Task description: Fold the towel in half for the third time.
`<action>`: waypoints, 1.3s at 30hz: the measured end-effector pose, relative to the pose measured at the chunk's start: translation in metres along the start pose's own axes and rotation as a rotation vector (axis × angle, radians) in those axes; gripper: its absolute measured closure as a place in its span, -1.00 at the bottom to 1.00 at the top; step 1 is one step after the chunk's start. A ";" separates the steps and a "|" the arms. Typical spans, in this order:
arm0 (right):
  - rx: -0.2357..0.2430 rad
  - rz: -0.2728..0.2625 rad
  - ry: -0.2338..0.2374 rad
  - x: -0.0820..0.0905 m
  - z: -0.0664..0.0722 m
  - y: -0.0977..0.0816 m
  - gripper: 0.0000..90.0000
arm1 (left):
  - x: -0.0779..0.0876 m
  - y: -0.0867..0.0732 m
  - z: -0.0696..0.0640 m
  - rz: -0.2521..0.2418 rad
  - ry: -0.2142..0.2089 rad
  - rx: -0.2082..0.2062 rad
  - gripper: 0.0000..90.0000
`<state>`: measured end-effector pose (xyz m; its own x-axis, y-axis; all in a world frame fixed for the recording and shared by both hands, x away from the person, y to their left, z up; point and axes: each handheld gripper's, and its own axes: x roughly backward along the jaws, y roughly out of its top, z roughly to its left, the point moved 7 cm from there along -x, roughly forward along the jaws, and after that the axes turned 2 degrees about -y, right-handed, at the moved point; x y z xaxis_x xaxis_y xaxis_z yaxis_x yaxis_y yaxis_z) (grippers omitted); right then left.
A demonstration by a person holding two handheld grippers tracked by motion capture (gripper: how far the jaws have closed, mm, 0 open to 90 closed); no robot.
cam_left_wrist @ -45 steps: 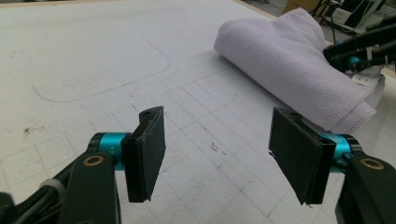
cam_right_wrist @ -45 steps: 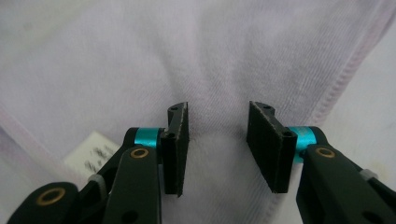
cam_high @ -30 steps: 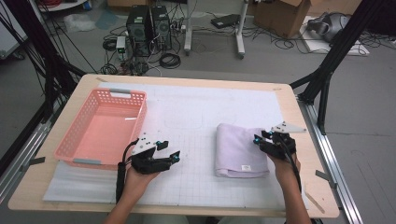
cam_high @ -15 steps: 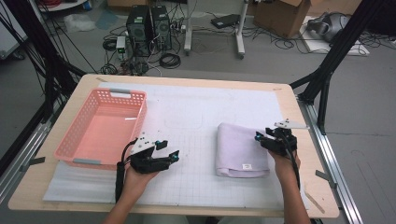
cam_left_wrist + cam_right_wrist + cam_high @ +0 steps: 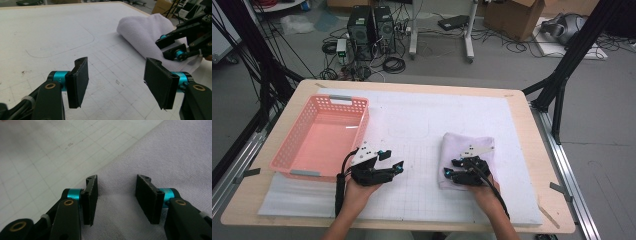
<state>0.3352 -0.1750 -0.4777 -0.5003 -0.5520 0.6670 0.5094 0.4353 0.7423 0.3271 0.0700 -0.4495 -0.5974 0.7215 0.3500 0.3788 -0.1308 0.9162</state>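
Two hand-held grippers, both black-bodied. On the left gripper [image 5: 393, 161]: flat rectangular black pads on angular black arms, a turquoise metal collar behind each pad, brass-coloured rivets at the arm joints, a pale three-cornered plate on top, a black cable trailing off toward 6 o'clock along a bare forearm. On the right gripper [image 5: 451, 168]: the same black pads, turquoise collars and brass rivets, a white tie at each arm, a pale plate at 12 o'clock, a black cable toward 5 o'clock.

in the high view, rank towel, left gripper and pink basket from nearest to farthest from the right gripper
1. Towel: directly under the right gripper, at its near edge.
2. Left gripper: to the left, across bare mat.
3. Pink basket: farthest left, beyond the left gripper.
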 end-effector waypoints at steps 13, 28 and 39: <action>-0.042 0.010 -0.209 0.068 -0.055 -0.053 0.47 | -0.001 0.001 -0.001 -0.001 -0.014 0.003 -0.19; -0.124 -0.154 -0.218 0.117 -0.064 -0.077 -0.24 | 0.000 0.001 -0.004 -0.003 -0.040 -0.010 -0.40; -0.129 -0.236 -0.288 0.142 -0.070 -0.080 -0.59 | 0.001 0.003 -0.008 -0.013 -0.067 -0.012 -0.53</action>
<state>0.2720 -0.3384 -0.4467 -0.7809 -0.3957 0.4833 0.4315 0.2178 0.8755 0.3221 0.0649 -0.4450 -0.5537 0.7668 0.3246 0.3622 -0.1292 0.9231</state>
